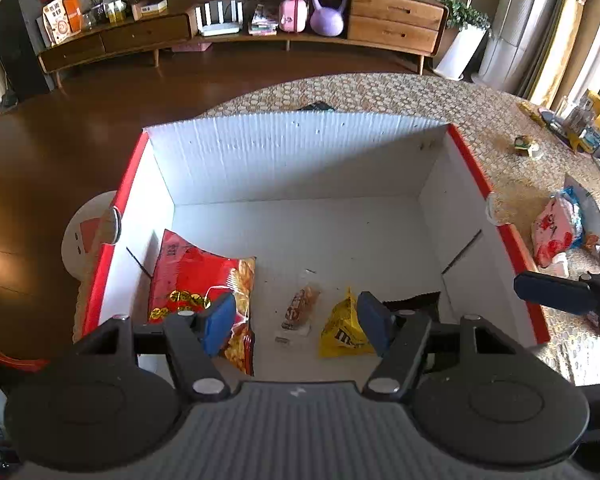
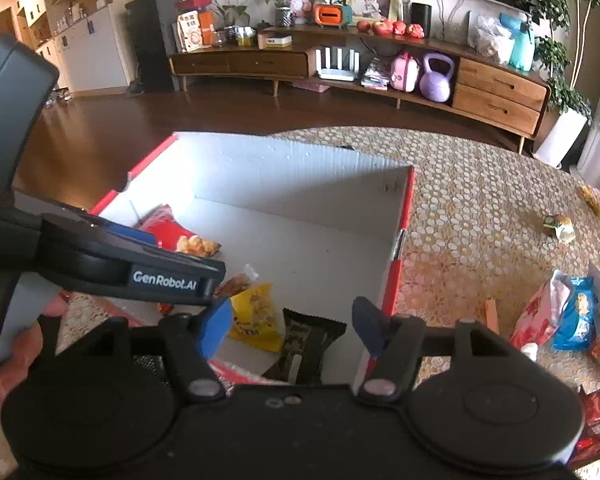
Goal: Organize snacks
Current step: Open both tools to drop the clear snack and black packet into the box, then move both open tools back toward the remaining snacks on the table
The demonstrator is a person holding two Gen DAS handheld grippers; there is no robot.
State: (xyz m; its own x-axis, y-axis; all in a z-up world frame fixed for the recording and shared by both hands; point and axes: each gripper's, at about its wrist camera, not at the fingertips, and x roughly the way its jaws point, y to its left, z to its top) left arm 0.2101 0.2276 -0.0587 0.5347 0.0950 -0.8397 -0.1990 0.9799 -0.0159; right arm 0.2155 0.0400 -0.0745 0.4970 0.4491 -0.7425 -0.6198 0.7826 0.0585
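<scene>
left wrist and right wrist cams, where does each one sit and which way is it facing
Left wrist: on the left hand-held gripper, open, looking down into the white box at the red chip bag and yellow M&M's bag.
Right wrist: on the right hand-held gripper, open, at the box's right edge; the person's left hand shows.
Shared: the box, the M&M's bag, the purple kettlebell.

You see a white corrugated cardboard box (image 1: 300, 152), matt; a glossy red foil snack bag (image 1: 188, 276); your counter (image 2: 480, 208) wears rough woven matting.
</scene>
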